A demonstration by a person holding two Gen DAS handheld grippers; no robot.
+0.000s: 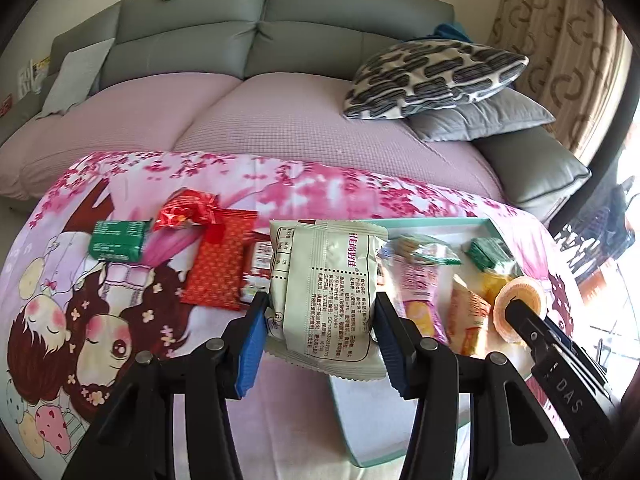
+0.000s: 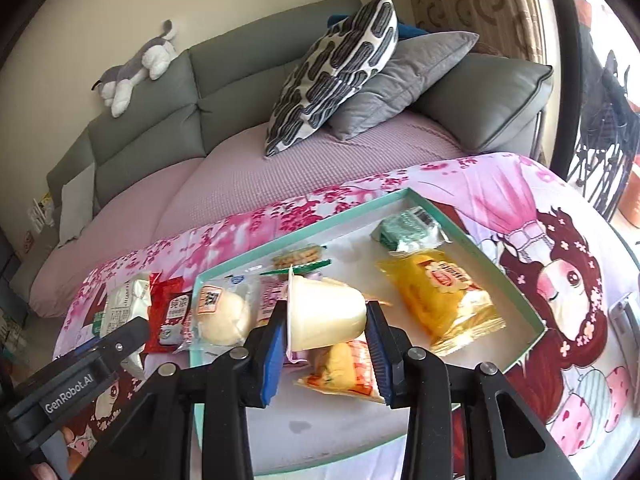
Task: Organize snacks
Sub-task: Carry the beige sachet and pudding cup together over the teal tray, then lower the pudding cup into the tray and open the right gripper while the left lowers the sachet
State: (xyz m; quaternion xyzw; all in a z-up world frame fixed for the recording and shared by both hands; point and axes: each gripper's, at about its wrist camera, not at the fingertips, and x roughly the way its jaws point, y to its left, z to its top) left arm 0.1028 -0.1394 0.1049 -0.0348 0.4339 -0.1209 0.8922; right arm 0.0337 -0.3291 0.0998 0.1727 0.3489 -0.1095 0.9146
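Observation:
My left gripper (image 1: 320, 336) is shut on a white snack packet (image 1: 324, 280) with red print, held above the flowered cloth at the left edge of the teal-rimmed tray (image 1: 440, 222). My right gripper (image 2: 326, 348) is shut on a cream pudding cup (image 2: 326, 312), tipped on its side over the tray (image 2: 304, 228). The left wrist view shows the cup (image 1: 520, 296) at the tip of the right gripper (image 1: 516, 306). The tray holds a yellow packet (image 2: 440, 296), a green packet (image 2: 408, 230), an orange packet (image 2: 344, 368) and a bun packet (image 2: 224, 312).
On the cloth left of the tray lie a green packet (image 1: 116, 240), a red foil packet (image 1: 184, 212), a red dotted packet (image 1: 220, 264) and a red sachet (image 1: 260, 264). Behind the table stands a grey sofa (image 1: 240, 40) with cushions (image 1: 432, 76).

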